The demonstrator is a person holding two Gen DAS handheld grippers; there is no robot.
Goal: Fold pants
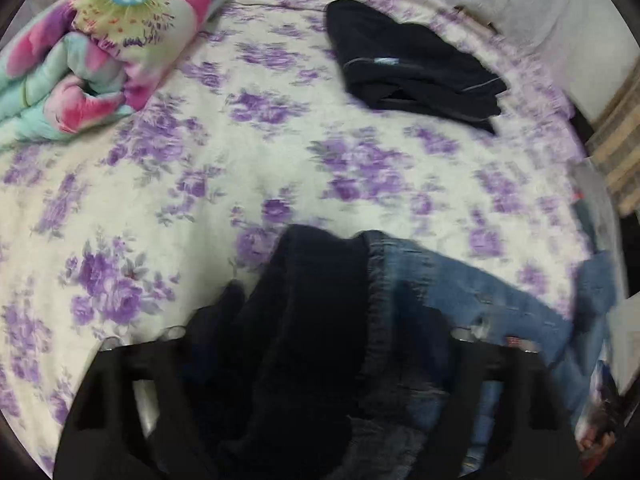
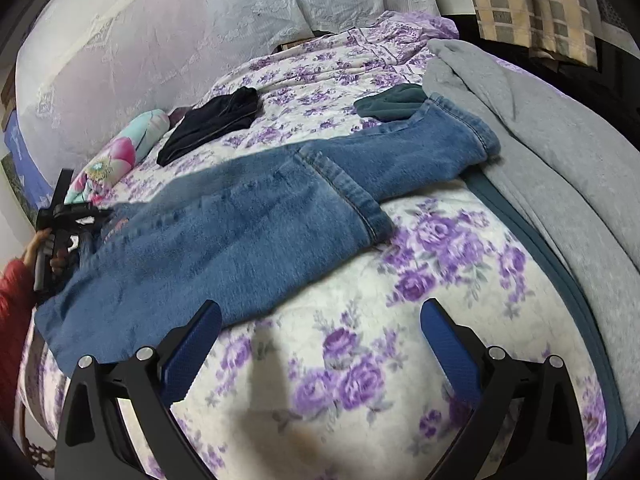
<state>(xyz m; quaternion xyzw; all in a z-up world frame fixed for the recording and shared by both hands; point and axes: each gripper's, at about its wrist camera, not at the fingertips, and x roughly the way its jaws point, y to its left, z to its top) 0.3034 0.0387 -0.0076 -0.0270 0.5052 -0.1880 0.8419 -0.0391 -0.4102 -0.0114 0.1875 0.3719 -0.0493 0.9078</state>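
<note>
A home bedroom: floral bedspread point(image 2: 340, 360), rolled quilt point(image 1: 100, 52), clothes strewn on the bed.

Right wrist view: jeans point(image 2: 224, 224) across the bed point(image 2: 340, 360) at frame centre, folded garment point(image 2: 212, 124) behind at upper left, rolled quilt point(image 2: 120, 156) left of it, sweatshirt point(image 2: 560, 152) along the right edge.

A bed with a white bedspread point(image 2: 320, 360) printed in purple flowers fills the space under and ahead of the fingers. Far ahead of them hangs a pale embossed drape point(image 2: 160, 40). To their upper right hangs a tan checked cloth point(image 2: 536, 8). The light is soft and even.
</note>
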